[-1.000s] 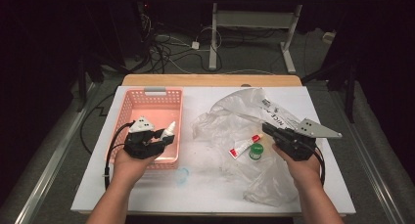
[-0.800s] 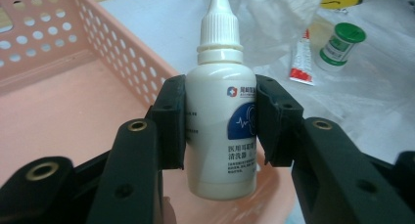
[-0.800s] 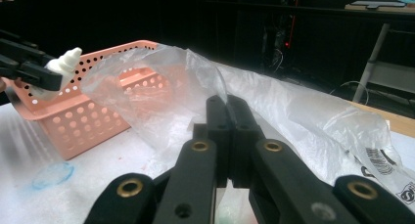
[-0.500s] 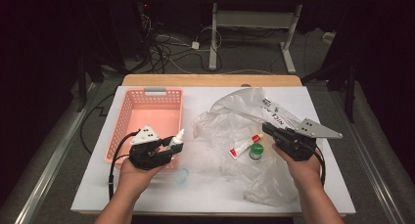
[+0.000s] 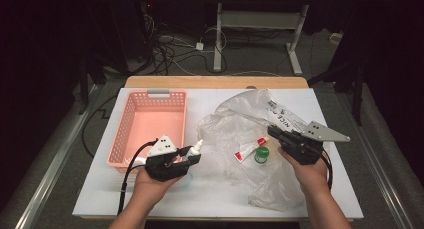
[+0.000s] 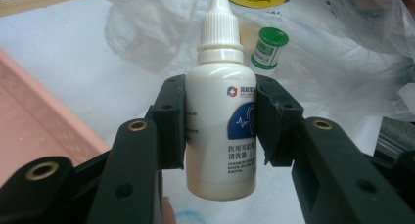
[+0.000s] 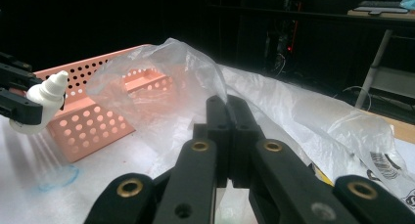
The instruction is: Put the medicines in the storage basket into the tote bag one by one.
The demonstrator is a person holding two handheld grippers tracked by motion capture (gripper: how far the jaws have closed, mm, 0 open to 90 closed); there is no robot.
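The left claw (image 6: 220,131) is clamped on a small white dropper bottle (image 6: 221,121), one jaw on each side of its body, cap pointing away from the hand. In the high view, the bottle (image 5: 196,148) hangs over the white tabletop (image 5: 210,189) just beside the pink basket (image 5: 150,124). The right claw (image 7: 228,117) has its jaws together, pinching the edge of a clear plastic bag (image 7: 176,77). A green-capped jar (image 5: 261,154) and a red-and-white tube (image 5: 250,149) lie on the bag.
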